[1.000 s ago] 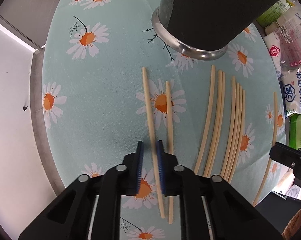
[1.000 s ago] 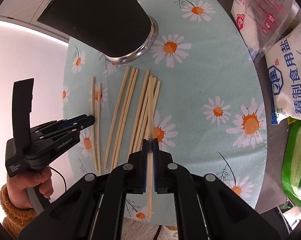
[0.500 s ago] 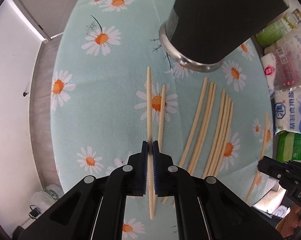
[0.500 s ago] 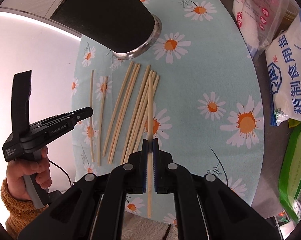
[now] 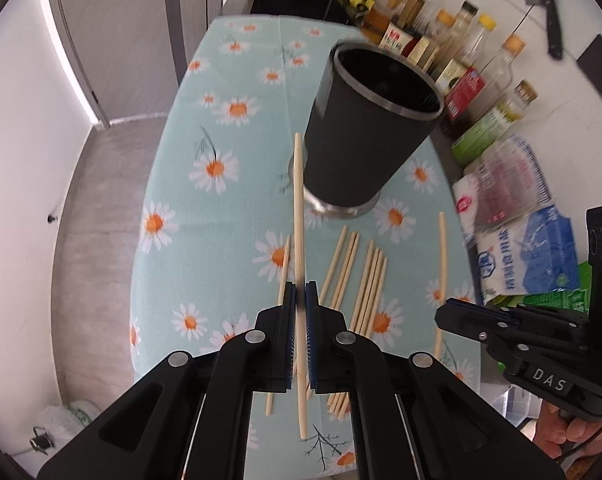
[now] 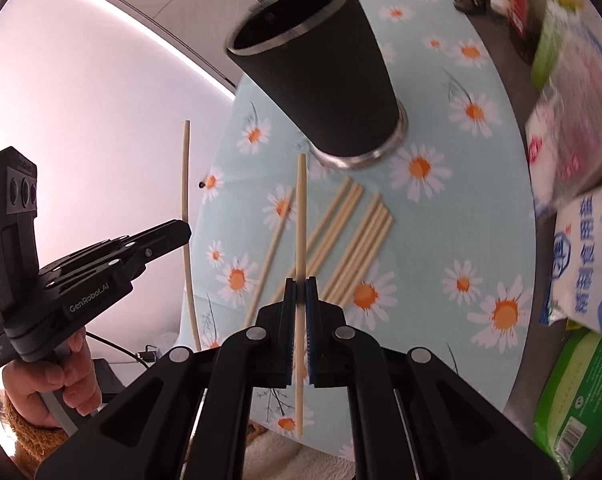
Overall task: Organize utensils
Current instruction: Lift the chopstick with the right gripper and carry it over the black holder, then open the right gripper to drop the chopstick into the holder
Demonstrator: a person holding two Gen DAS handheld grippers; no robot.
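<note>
Chopsticks (image 5: 299, 216) (image 6: 301, 216), slim pale wood, clamped singly in each gripper's fingers (image 5: 289, 312) (image 6: 289, 304).

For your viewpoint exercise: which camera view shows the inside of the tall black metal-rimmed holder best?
The left wrist view: the tall black metal-rimmed holder shows its whole open mouth, apparently empty. The right wrist view shows mainly its outer wall, the mouth tilted away.
</note>
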